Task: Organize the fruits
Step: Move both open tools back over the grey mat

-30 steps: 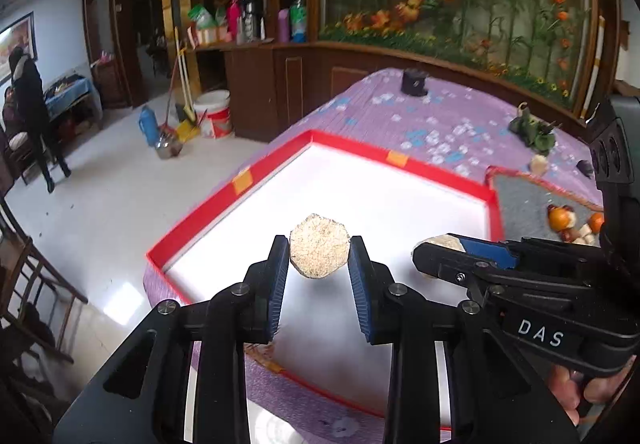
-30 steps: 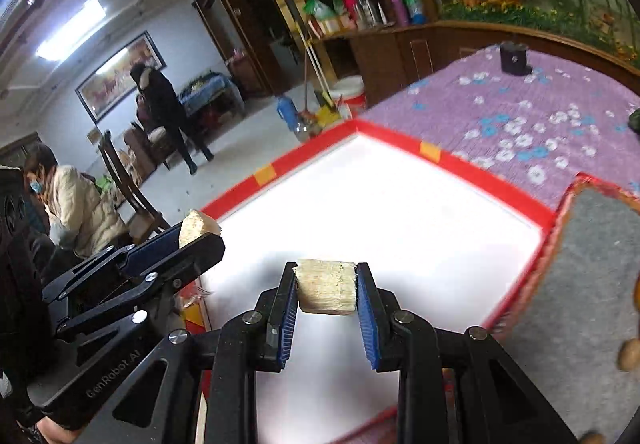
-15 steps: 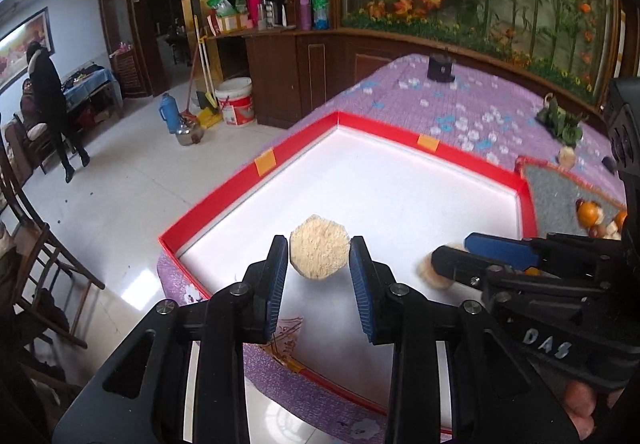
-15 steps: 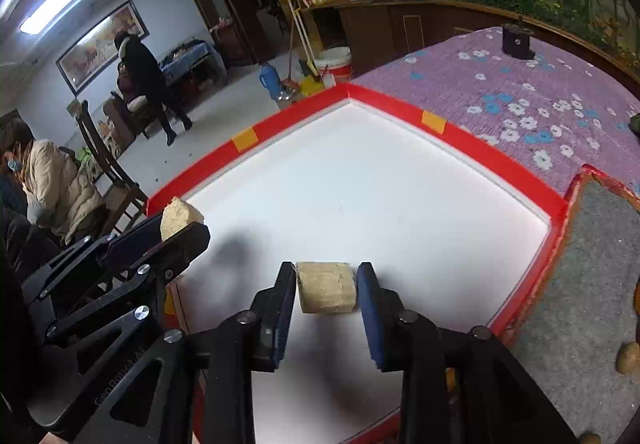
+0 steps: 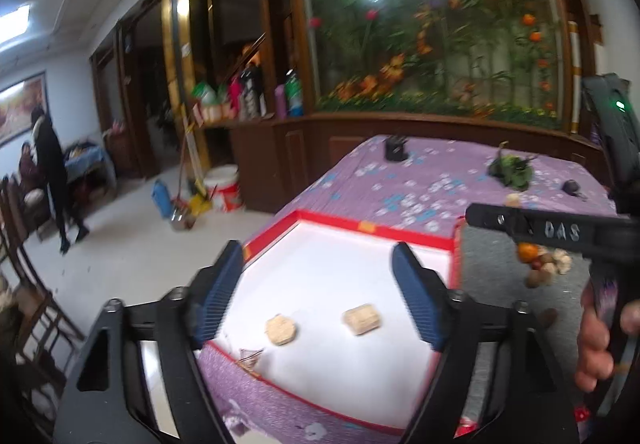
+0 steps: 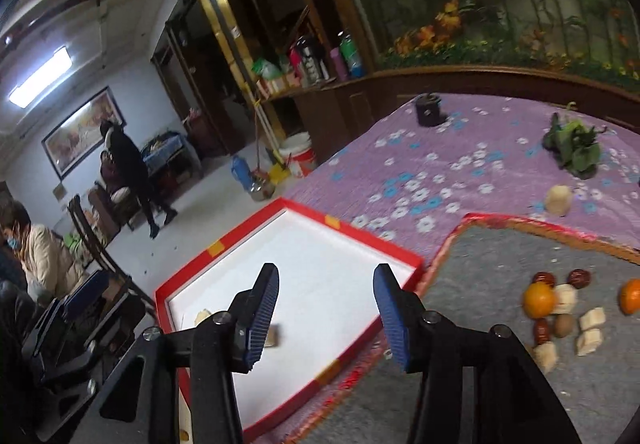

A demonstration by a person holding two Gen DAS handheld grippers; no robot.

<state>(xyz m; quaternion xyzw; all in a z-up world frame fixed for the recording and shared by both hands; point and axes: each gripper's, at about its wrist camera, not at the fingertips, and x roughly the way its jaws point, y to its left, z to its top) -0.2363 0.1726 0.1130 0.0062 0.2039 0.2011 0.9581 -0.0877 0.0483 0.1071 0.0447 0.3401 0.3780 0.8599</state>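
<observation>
- Your left hand-held gripper [image 5: 318, 294] has its jaws opening, wide apart with nothing between the pads; the two pale cut pieces, one rounded [image 5: 281, 329] and one blocky [image 5: 362, 319], lie free on the white floor of the red-rimmed tray [image 5: 416, 238], near its front edge and just apart from each other.
- Your right hand-held gripper [image 6: 326, 310] is likewise opening and empty. It sits above the tray's corner, angled toward the grey mat [image 6: 472, 276].
- Judged placement: the pieces sit side by side, which suggests you are laying like with like in the tray.
- The unsorted lot remains on the mat: an orange [image 6: 538, 299], dark red dates [image 6: 579, 277] and more pale chunks [image 6: 589, 338], clustered and touching.
- The right view shows that cluster clearly, plus a stray pale piece [image 6: 559, 199] on the purple cloth of the surface [image 6: 440, 164]; the left view blurs it behind the other gripper.
- The left view alone shows both placed pieces whole; in the right view a finger [image 6: 262, 308] partly covers the blocky one.
</observation>
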